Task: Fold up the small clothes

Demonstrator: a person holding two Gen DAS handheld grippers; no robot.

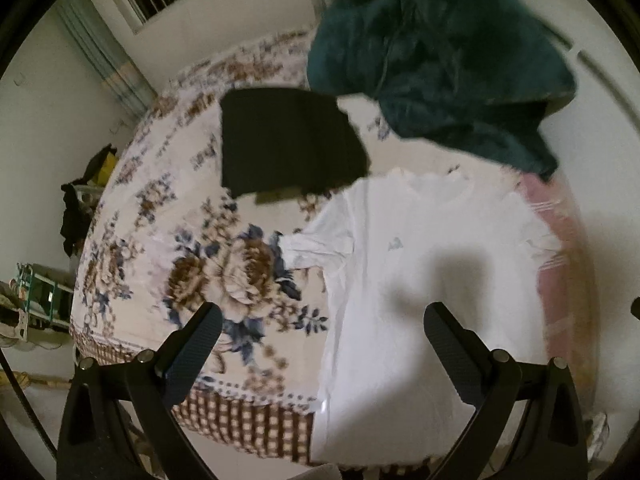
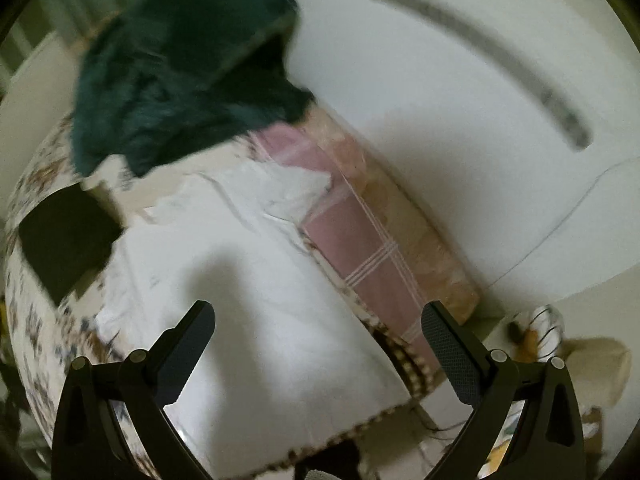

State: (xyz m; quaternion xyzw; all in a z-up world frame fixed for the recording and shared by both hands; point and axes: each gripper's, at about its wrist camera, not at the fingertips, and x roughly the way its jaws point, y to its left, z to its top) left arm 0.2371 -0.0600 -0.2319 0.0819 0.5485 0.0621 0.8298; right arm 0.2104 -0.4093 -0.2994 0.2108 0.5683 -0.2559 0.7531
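Note:
A small white T-shirt [image 1: 420, 264] lies spread flat on a floral-covered bed [image 1: 192, 240], collar toward the far side. It also shows in the right wrist view [image 2: 256, 280]. A folded black garment [image 1: 288, 144] lies beyond it to the left, also seen in the right wrist view [image 2: 64, 236]. My left gripper [image 1: 324, 320] is open and empty above the shirt's lower left part. My right gripper [image 2: 318, 316] is open and empty above the shirt's lower right part.
A dark green fluffy blanket [image 1: 440, 64] is heaped at the far side of the bed, also in the right wrist view [image 2: 180, 72]. A pink checked sheet [image 2: 360, 240] runs along the bed's right edge by the white wall. Clutter [image 1: 40, 292] stands on the floor at left.

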